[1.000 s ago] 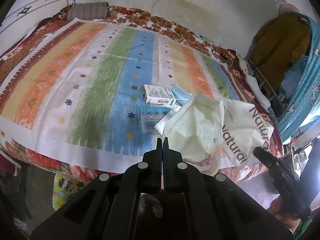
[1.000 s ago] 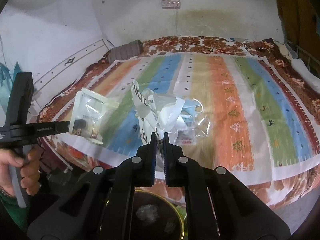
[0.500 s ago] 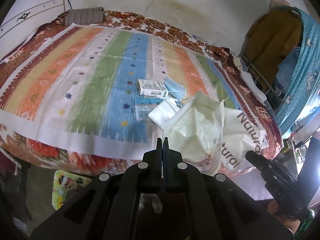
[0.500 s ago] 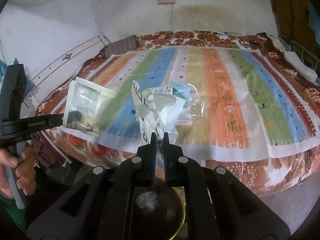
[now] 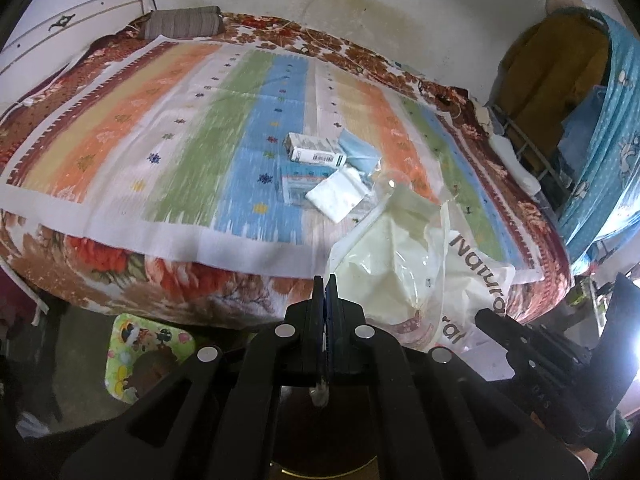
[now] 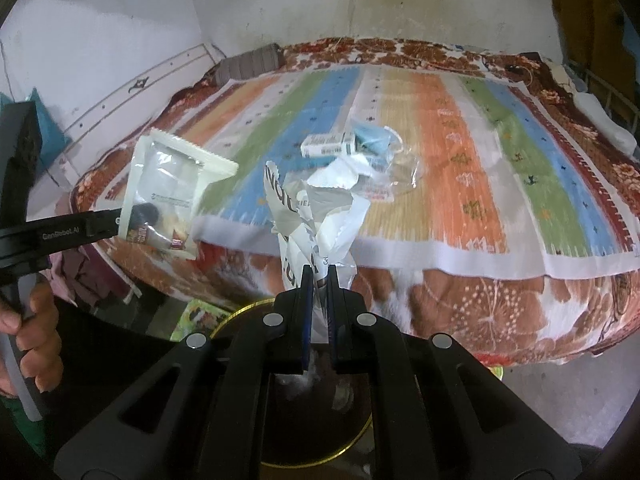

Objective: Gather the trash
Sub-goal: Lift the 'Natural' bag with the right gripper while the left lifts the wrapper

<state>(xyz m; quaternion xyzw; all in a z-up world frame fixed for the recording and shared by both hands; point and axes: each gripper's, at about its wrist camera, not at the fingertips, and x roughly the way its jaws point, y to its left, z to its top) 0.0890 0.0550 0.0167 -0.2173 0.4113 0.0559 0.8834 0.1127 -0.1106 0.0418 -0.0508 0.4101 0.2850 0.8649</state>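
My left gripper (image 5: 325, 280) is shut on a cream plastic wrapper (image 5: 388, 256), which also shows in the right wrist view (image 6: 168, 196) held off the bed's near edge. My right gripper (image 6: 318, 272) is shut on a crumpled white printed bag (image 6: 316, 220), seen beside the wrapper in the left wrist view (image 5: 476, 276). On the striped bedspread (image 5: 168, 128) lie a small carton (image 5: 314, 150), a blue face mask (image 5: 358, 154), a white packet (image 5: 338, 194) and clear plastic (image 6: 402, 170). A dark gold-rimmed bin (image 6: 344, 412) sits below my right gripper.
A grey pillow (image 5: 182, 26) lies at the bed's far end by the wall. Blue cloth and a brown garment (image 5: 560, 64) hang on the right. A green patterned mat (image 5: 136, 354) lies on the floor under the bed's edge.
Both grippers have pulled back from the bed and lowered, carrying the wrapper and the bag past the bed's edge. The bin shows larger beneath the right gripper.
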